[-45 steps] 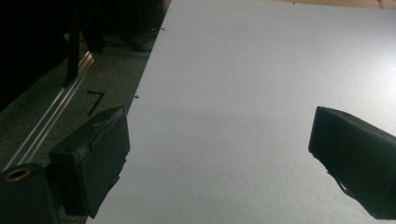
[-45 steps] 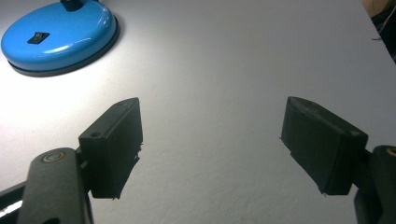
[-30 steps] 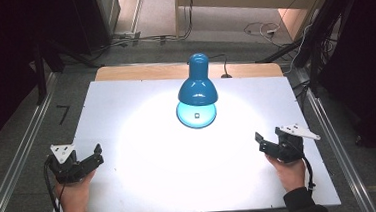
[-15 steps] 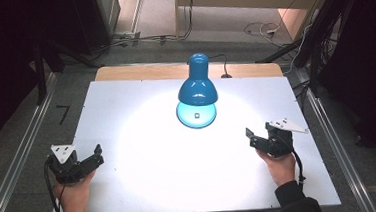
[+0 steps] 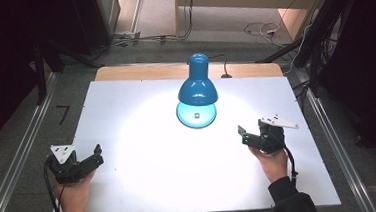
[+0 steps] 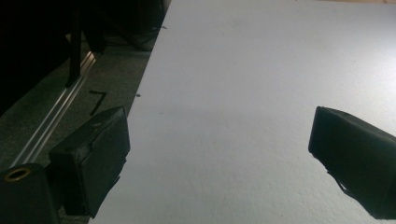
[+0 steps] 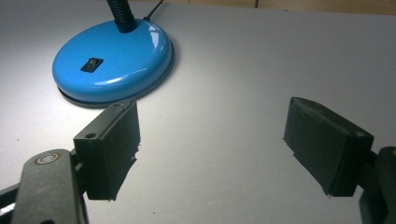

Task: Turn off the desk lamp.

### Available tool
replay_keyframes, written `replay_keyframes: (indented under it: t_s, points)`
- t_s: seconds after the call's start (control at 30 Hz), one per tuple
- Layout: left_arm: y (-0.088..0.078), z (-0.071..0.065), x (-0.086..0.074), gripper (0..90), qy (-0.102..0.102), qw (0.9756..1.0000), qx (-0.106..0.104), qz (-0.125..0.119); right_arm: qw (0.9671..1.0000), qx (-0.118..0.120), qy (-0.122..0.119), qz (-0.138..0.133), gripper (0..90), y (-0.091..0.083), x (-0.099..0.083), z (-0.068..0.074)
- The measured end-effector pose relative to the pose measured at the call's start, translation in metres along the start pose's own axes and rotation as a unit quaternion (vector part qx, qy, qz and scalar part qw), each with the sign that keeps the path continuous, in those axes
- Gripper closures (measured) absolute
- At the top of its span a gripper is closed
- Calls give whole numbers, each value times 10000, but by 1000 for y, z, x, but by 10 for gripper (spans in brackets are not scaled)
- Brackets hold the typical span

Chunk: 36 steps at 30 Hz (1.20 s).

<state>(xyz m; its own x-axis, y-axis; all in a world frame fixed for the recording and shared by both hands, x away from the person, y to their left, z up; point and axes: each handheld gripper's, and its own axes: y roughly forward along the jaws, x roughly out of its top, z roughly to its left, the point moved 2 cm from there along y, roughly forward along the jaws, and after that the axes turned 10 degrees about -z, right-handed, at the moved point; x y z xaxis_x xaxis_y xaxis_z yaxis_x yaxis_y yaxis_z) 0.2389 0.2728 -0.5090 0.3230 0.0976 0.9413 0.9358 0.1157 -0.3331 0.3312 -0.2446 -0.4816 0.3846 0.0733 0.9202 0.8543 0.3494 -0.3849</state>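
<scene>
While a blue desk lamp (image 5: 196,93) stands lit at the white worktop's (image 5: 126,105) far middle, the left hand-held gripper (image 5: 92,160) and right hand-held gripper (image 5: 244,134) rest near its front corners, jaws spread, empty.

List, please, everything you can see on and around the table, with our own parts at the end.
lamp: one, blue, far middle of the table, lit, shade bent over its round base
switch: one, black, on top of the base
table: one, white top, wooden strip along the far edge
cables: several, on the floor beyond the table
rails: two, metal, one on each side of the table
left tool: one, black, open, near left corner, holding nothing
right tool: one, black, open, right side, pointing toward the lamp
hands: two, at the near edge
</scene>
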Motion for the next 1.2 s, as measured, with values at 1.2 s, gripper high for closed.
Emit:
replay_keyframes:
  t_s: [1.2]
  points:
    - [-2, 1, 1, 61, -68, 10000, 1, -49, 9997, 258, -14, -3, 185, 35, 9, 38]
